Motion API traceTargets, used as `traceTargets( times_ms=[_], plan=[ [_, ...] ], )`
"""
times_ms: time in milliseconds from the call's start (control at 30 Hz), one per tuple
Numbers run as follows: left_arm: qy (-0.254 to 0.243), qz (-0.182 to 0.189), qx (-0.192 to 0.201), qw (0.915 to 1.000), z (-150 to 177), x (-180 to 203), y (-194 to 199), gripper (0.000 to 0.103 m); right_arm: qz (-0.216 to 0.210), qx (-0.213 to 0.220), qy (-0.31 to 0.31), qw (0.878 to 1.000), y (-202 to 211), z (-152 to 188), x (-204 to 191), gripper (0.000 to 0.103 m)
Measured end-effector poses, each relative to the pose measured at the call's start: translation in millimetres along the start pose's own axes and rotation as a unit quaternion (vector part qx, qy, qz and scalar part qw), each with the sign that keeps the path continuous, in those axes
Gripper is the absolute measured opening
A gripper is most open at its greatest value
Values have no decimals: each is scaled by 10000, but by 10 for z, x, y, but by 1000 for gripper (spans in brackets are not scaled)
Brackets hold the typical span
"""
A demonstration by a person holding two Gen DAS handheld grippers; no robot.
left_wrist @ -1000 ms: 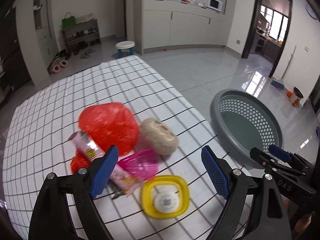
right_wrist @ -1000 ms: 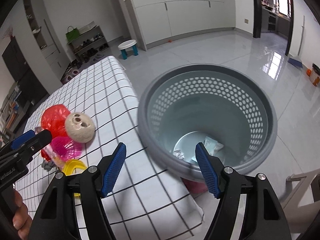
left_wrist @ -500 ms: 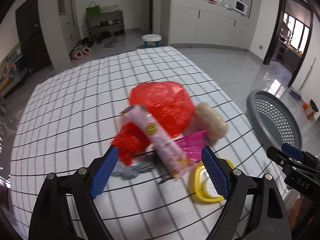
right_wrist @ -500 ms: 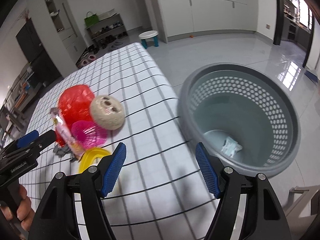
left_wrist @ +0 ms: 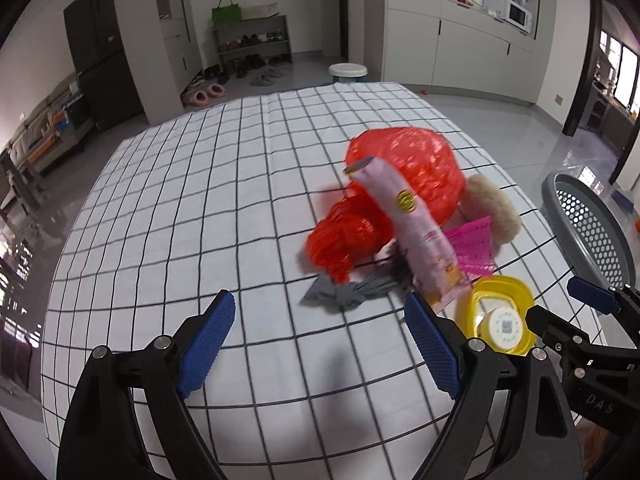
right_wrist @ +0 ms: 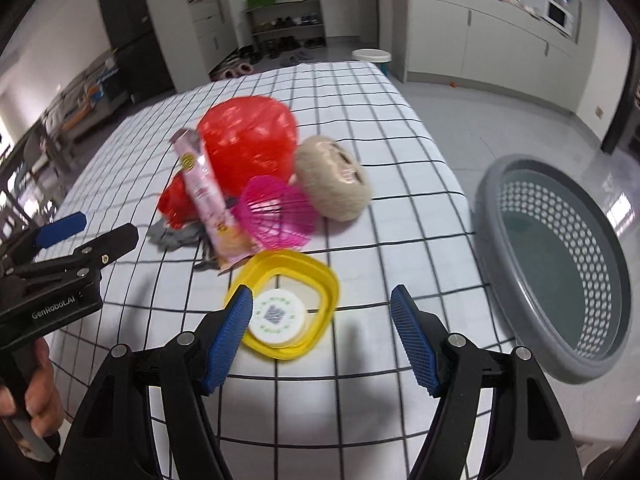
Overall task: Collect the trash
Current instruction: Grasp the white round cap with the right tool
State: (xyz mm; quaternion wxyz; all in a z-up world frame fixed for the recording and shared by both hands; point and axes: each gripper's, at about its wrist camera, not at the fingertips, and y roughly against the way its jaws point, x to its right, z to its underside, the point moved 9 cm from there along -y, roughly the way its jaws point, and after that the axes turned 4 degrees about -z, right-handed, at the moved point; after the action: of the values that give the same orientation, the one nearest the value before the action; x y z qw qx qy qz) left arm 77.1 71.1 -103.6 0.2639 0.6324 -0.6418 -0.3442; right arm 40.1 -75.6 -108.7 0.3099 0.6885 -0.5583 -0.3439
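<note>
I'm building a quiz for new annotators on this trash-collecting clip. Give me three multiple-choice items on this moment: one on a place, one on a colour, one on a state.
1. Where is the grey basket?
A. On the checked tablecloth
B. On the floor beside the table's edge
C. On the shoe rack

2. What colour is the container nearest the right tool?
A. Yellow
B. Green
C. Blue

3. What state is the left tool in?
A. Shut on the pink packet
B. Shut on the red bag
C. Open, holding nothing

Answers:
1 B: the basket sits lower than the tablecloth, past its edge.
2 A: its rim is yellow around a white round label.
3 C: its blue pads stand apart over bare cloth, short of the pile.
</note>
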Motion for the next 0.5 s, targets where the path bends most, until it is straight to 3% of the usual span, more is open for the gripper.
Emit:
traceTargets(
  times_ms=[67,200,500],
  plan=[
    [34,3,-27,10000,23,-21,-10,85,75,-15,137,9999,-24,6,-52,68],
    [99,30,-86,9999,51,-41,-52,85,64,-250,308,9992,-137,56,-140,45],
    [108,142,-111,9998,63,-3,-47,85,-34,-439,350,9984,-200,123,-179,45]
  ],
)
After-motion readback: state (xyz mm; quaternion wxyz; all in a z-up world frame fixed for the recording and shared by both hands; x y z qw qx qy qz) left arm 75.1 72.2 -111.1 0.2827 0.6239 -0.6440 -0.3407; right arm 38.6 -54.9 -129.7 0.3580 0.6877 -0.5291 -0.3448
